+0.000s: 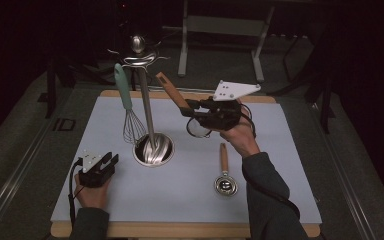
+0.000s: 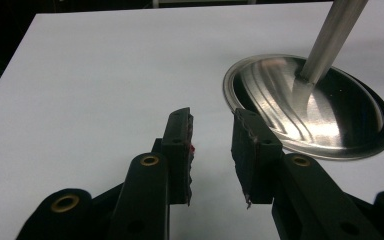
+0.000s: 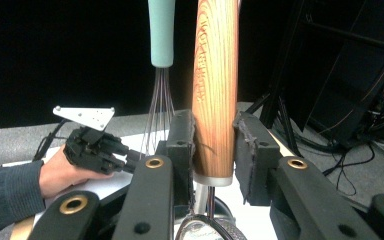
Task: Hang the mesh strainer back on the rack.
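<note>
A metal stand point(image 1: 148, 112) rises from a round steel base point(image 1: 152, 150) on the white mat, and a teal-handled whisk point(image 1: 125, 102) hangs from its top hooks. My right gripper point(image 1: 189, 108) is lifted just right of the stand. It is shut on the wooden handle point(image 3: 215, 85) of a utensil whose round metal head point(image 1: 198, 129) hangs below the jaws. The handle's upper end point(image 1: 169, 88) leans toward the stand's top. My left gripper point(image 1: 111, 160) rests on the mat left of the base, open with nothing between its jaws point(image 2: 211, 125).
A second wooden-handled scoop point(image 1: 225, 175) lies flat on the mat at the front right. The white mat point(image 1: 180, 200) covers a wooden table. A metal frame point(image 1: 220, 30) stands on the dark floor behind the table.
</note>
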